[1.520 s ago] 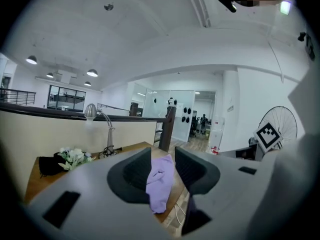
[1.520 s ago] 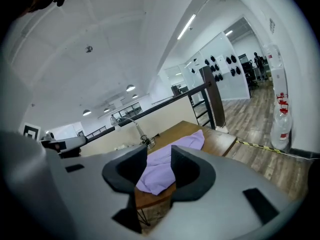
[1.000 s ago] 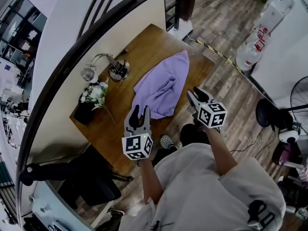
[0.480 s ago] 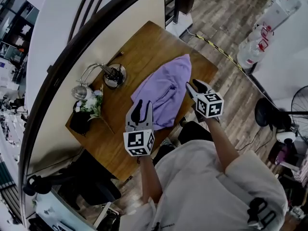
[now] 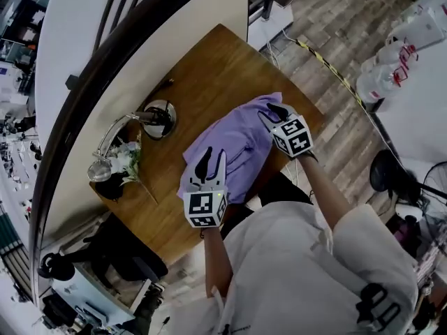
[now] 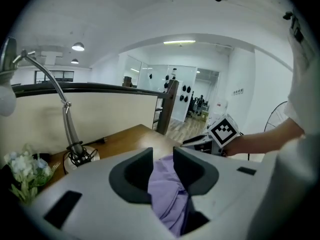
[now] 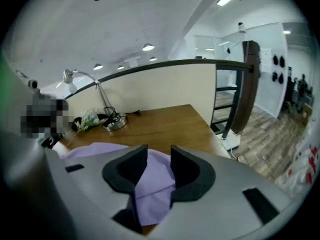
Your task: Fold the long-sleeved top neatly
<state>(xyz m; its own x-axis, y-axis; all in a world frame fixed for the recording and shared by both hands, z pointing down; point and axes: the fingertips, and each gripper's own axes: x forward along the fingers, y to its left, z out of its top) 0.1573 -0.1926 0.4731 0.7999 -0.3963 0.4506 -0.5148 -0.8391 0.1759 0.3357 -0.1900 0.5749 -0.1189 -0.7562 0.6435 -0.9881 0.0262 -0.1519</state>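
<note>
Left gripper: jaws apart, just been closing a little, nothing clamped; its own view shows lilac cloth through the gap, pads clear of it. Right gripper: jaws also apart, cloth lying beyond and below the gap, not pinched. Long-sleeved top lies rumpled on the wooden table, close along its near edge. Long axis runs from near left to far right, roughly parallel to that edge; which end is collar and which is hem, cannot tell. Head view alone gives the layout: left gripper over the near-left end of the garment, right gripper over the far-right end, well apart. Left gripper view adds the right gripper's marker cube off to the right, borne on a hand, plus creases in the fabric running away from the camera. Right gripper view shows a smoother flap with bare wood past it. Desk lamp and flowers stand at the table's far-left side, clear of the top.
</note>
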